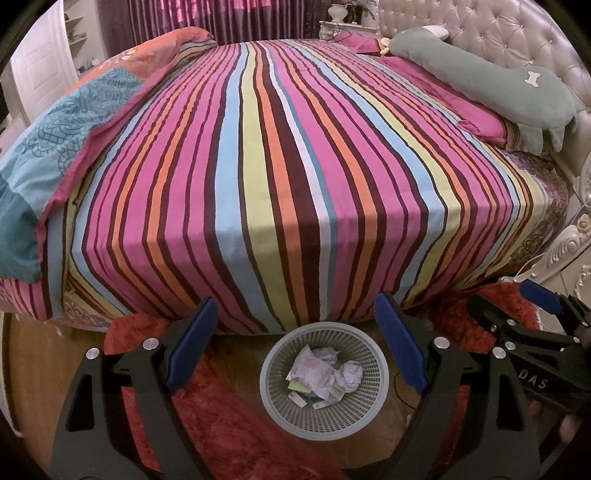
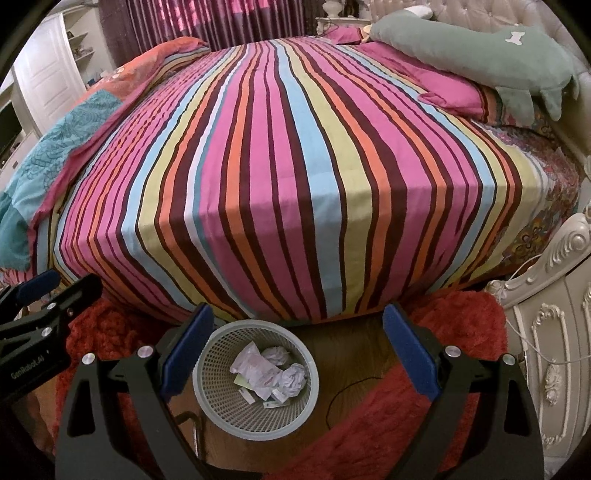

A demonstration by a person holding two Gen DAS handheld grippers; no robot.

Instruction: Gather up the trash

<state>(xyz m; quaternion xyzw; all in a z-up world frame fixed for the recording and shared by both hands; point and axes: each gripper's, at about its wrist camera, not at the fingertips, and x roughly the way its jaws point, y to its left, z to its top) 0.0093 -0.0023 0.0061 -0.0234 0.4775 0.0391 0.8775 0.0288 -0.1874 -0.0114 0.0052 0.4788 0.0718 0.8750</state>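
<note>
The trash (image 1: 322,373) is a small heap of crumpled white paper balls, a creased sheet with faint pink print, and a few flat green-and-white packets. All of it lies at the bottom of a round grey lattice basket (image 1: 375,397) standing upright on the wooden floor (image 2: 354,354), mouth open to the ceiling, just off the foot edge of the bed. The heap has no clear long axis; the flat packets lie tilted against the paper at mixed angles.

The striped bedspread (image 1: 280,177) hangs over that edge right behind the basket. A red shaggy rug (image 2: 388,413) lies on either side of the basket, and a thin dark cord (image 2: 334,400) curls on the floor to its right. A grey-green plush pillow (image 1: 491,79) rests along the tufted headboard (image 1: 517,33), and a carved cream nightstand (image 2: 554,350) stands at the far right.

The left gripper (image 1: 295,343) is spread wide and holds nothing, the basket framed between its blue pads. The right gripper (image 2: 295,347) is likewise wide and empty, with the basket near its left finger. Nothing covers the basket's mouth
</note>
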